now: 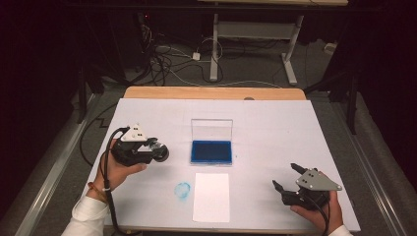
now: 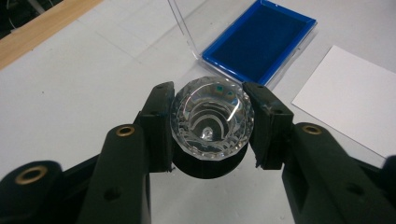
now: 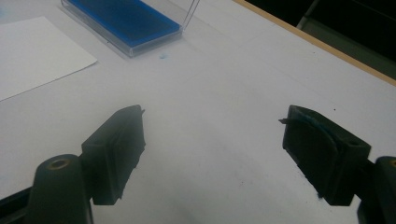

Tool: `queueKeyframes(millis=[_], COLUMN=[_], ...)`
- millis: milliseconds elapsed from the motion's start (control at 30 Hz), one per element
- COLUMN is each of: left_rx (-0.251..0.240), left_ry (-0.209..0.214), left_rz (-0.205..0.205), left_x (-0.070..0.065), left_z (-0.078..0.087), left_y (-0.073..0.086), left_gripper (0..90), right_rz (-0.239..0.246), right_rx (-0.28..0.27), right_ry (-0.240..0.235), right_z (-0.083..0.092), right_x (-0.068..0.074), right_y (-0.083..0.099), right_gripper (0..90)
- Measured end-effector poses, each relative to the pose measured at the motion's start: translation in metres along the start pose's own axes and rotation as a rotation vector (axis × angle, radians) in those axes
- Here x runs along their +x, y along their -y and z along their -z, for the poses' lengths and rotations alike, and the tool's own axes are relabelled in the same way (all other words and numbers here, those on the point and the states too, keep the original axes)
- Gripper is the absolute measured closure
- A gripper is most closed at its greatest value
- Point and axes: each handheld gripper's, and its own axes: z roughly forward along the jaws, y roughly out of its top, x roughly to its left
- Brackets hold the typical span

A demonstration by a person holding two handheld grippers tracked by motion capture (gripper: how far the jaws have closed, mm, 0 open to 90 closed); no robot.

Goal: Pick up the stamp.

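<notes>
My left gripper (image 1: 156,150) is held above the table's left side, shut on a round stamp (image 2: 212,120) with a clear faceted top and a black base; the pads press its two sides. Right of it lies a blue ink pad (image 1: 211,152) in a clear case whose lid (image 1: 211,129) stands upright. In the left gripper view the blue ink pad (image 2: 261,42) lies just beyond the stamp. A white paper card (image 1: 211,196) lies in front of the pad. My right gripper (image 1: 284,175) rests near the front right, open with nothing between its pads (image 3: 116,149).
A blue ink smudge (image 1: 182,191) marks the white table cover (image 1: 275,123) left of the card. The wooden table edge (image 1: 211,92) runs along the back, and beyond it are cables and a desk frame on the floor.
</notes>
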Motion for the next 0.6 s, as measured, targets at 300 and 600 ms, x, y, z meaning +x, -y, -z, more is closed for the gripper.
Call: queueKeyframes(millis=[300, 600], left_rx=[-0.018, -0.044], left_ry=[0.014, 0.035], left_rz=[-0.017, -0.048], left_x=[-0.006, -0.02], left_z=[0.003, 0.005], left_y=[-0.002, -0.009], left_gripper=[55.1, 55.1], right_rz=[-0.002, -0.003], right_rx=[0.003, -0.002], right_ry=[0.0, 0.001], right_z=[-0.001, 0.0], right_x=[0.0, 0.0], right_y=[0.0, 0.001], right_gripper=[20.9, 20.8])
